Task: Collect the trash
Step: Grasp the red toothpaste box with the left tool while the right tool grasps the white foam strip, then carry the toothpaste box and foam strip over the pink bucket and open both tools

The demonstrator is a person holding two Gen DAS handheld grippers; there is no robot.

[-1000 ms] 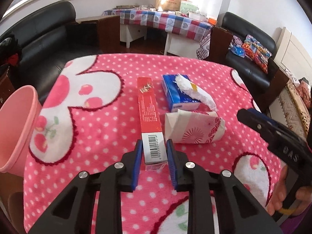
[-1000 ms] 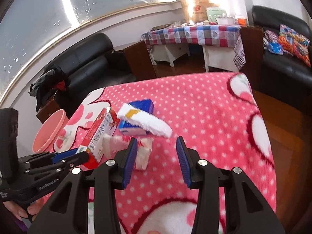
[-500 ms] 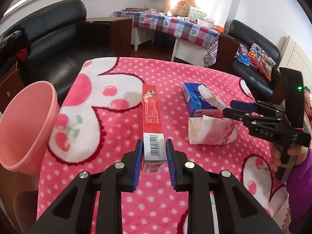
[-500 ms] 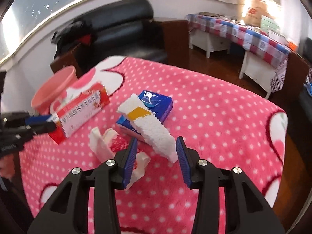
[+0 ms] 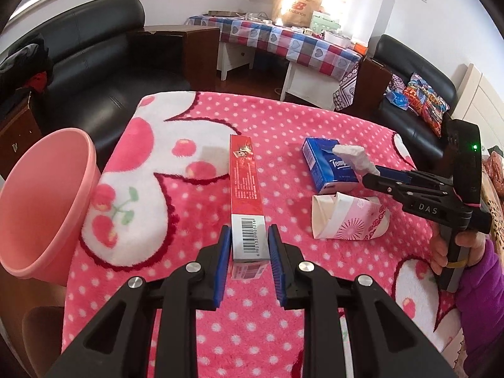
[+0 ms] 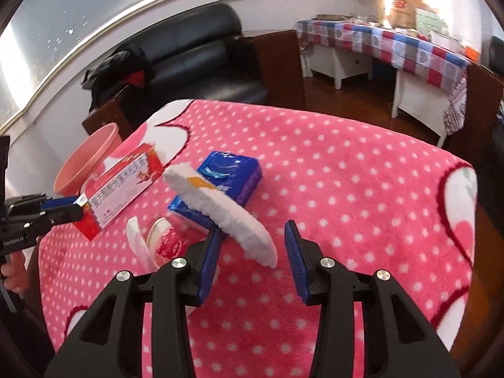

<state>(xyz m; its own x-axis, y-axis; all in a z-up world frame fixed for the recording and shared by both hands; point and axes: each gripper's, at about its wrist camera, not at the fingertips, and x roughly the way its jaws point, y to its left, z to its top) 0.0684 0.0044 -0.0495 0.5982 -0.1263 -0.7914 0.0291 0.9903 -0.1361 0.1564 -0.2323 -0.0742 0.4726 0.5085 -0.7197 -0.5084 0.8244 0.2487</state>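
Observation:
My left gripper (image 5: 249,252) is shut on the near end of a long red box (image 5: 246,189) and holds it above the pink dotted blanket (image 5: 283,119); the box also shows in the right wrist view (image 6: 121,189). A pink bin (image 5: 41,201) stands off the table's left edge. My right gripper (image 6: 250,252) is open around the near end of a white foam strip (image 6: 220,208) that leans on a blue tissue pack (image 6: 233,173). A crushed pink-and-white paper cup (image 5: 346,217) lies just left of the right gripper.
Black sofas (image 5: 94,47) stand behind and to the right of the table. A side table with a checkered cloth (image 5: 283,41) is at the back. The blanket's front edge lies close below both grippers.
My left gripper lifted the red box and drew back, with the pink bin now nearer at left. My right gripper moved in over the foam strip, which now sits between its open jaws.

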